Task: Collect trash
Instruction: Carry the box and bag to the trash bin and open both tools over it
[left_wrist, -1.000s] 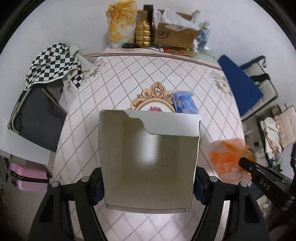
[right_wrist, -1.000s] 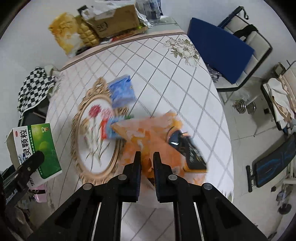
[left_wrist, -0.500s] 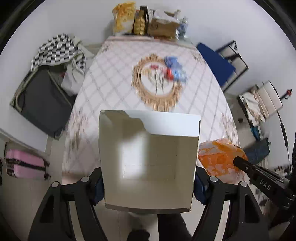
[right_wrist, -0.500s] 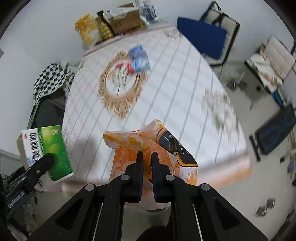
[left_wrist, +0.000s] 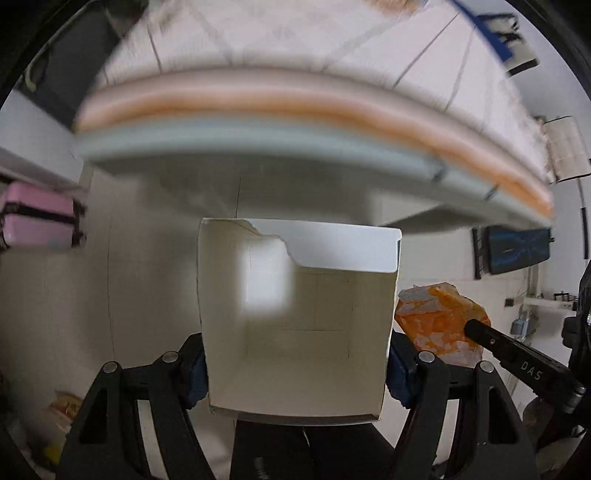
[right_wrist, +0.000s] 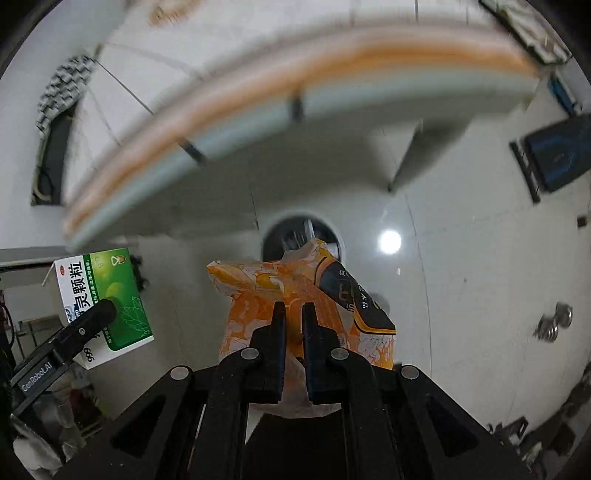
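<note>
Both grippers dropped below the table (left_wrist: 258, 99); right view alone shows bin (right_wrist: 273, 240)

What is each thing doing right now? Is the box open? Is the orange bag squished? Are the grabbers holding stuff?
Cardboard box: open at the end, flap torn, looks empty, held in the air.
Orange snack bag: crumpled, pinched, held in the air.
Left gripper: shut on the box's sides.
Right gripper: shut on the bag.
Round bin: on the floor under the table edge, open top; contents too blurred to tell.
Table: blurred.
</note>
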